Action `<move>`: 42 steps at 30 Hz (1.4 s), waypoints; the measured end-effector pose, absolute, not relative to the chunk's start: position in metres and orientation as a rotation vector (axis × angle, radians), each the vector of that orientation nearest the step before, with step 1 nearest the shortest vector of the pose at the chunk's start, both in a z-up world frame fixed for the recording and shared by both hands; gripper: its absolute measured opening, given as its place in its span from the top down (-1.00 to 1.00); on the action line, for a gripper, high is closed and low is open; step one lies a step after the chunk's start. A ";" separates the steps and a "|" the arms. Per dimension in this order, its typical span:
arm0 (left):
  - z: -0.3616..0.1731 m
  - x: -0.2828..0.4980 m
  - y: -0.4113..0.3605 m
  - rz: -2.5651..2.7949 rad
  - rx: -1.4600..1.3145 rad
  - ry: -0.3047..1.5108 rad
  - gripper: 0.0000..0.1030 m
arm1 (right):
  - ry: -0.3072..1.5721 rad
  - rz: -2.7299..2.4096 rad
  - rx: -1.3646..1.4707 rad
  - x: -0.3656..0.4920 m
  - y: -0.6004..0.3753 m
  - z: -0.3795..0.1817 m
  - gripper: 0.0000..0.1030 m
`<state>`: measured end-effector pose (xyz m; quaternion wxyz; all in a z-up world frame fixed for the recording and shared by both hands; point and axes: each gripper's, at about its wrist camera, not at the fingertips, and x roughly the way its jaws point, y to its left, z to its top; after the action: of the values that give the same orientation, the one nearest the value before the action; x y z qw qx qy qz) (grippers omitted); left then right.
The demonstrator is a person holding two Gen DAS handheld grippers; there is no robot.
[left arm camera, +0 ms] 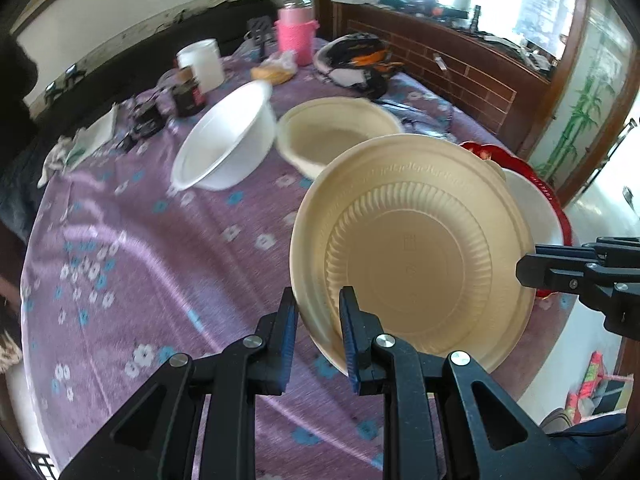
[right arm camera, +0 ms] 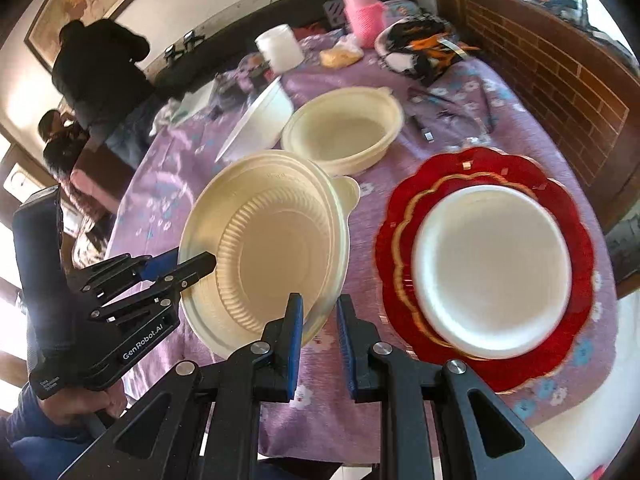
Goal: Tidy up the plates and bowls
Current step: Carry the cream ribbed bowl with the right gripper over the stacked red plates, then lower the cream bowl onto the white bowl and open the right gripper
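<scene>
Left wrist view: nearest the lens, the left gripper point(left arm camera: 319, 312) has its blue-padded fingers point(left arm camera: 289, 332) closed on the near rim of a cream bowl point(left arm camera: 412, 248), which tilts steeply above the purple flowered desk point(left arm camera: 160, 248). The right gripper point(left arm camera: 524, 270) pinches the opposite rim from the right edge. Behind the held bowl sit another cream bowl point(left arm camera: 340, 136) and a white bowl point(left arm camera: 226, 140) leaning on its side; a red plate point(left arm camera: 536, 176) peeks out behind.

Right wrist view: closest here is the right gripper point(right arm camera: 319, 312), its fingers point(right arm camera: 295, 320) shut on the cream bowl's point(right arm camera: 272, 248) near edge, while the left gripper point(right arm camera: 200, 266) clamps the far-left rim. To the right, a white plate point(right arm camera: 492, 268) lies on the red plate point(right arm camera: 568, 196), both flat on the desk point(right arm camera: 360, 392).

The bowl looks like thin moulded disposable ware: very light, somewhat flexible, smooth. Its ribbed wall and rolled rim probably give the stiffest hold, so gripping at two opposite rim points suits it; squeezing hard could buckle the edge, and a steep tilt may let it slip.
</scene>
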<state>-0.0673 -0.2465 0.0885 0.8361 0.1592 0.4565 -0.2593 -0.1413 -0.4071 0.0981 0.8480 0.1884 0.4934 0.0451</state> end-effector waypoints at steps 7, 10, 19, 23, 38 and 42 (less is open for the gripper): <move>0.095 -0.075 -0.293 -0.626 0.397 0.946 0.61 | 1.015 0.011 0.455 -0.162 -0.444 0.102 0.64; 0.096 -0.077 -0.316 -0.663 0.427 0.942 0.61 | 1.006 -0.030 0.488 -0.173 -0.463 0.101 0.64; 0.085 -0.086 -0.380 -0.753 0.494 0.961 0.61 | 0.995 -0.144 0.588 -0.200 -0.514 0.096 0.64; 0.079 -0.084 -0.398 -0.763 0.510 0.974 0.61 | 0.988 -0.168 0.611 -0.205 -0.531 0.095 0.64; 0.066 -0.083 -0.414 -0.760 0.510 0.992 0.59 | 1.037 -0.182 0.634 -0.201 -0.552 0.079 0.62; 0.069 -0.084 -0.409 -0.760 0.496 0.991 0.57 | 1.034 -0.201 0.616 -0.199 -0.550 0.082 0.56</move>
<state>-0.0837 -0.4086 0.0688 0.7827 0.2297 0.4591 -0.3520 -0.1992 -0.5503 0.0825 0.8197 0.2892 0.4854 -0.0943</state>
